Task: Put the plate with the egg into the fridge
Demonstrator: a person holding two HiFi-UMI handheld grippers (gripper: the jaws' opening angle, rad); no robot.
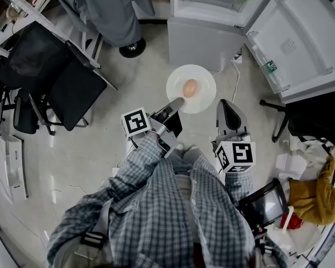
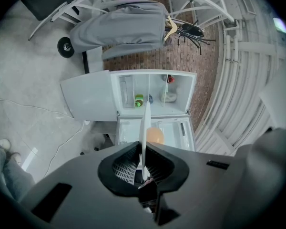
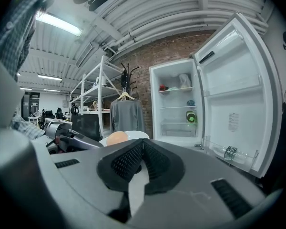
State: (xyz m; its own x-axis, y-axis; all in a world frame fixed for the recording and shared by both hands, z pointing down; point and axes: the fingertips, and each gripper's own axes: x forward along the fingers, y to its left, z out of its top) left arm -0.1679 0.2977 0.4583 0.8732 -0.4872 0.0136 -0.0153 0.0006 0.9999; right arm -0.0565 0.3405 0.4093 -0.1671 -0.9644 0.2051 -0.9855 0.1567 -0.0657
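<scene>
While the plate [image 1: 204, 78] hangs before the open fridge [image 1: 201, 43], left gripper [image 1: 178, 101] pinches its near rim; right gripper [image 1: 224, 105] pressed together, empty; egg [image 1: 190, 87] loose, fragile, likely to roll; I'd hold the stiff, slick plate level.

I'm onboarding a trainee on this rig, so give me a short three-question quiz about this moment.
1. True or false: the egg lies on the plate.
2. Which gripper clamps the plate's rim? A) left B) right C) both
3. Fill in: the fridge door stands ____.

Key:
1. True.
2. A. The left gripper has the rim between its jaws.
3. Open.
</scene>
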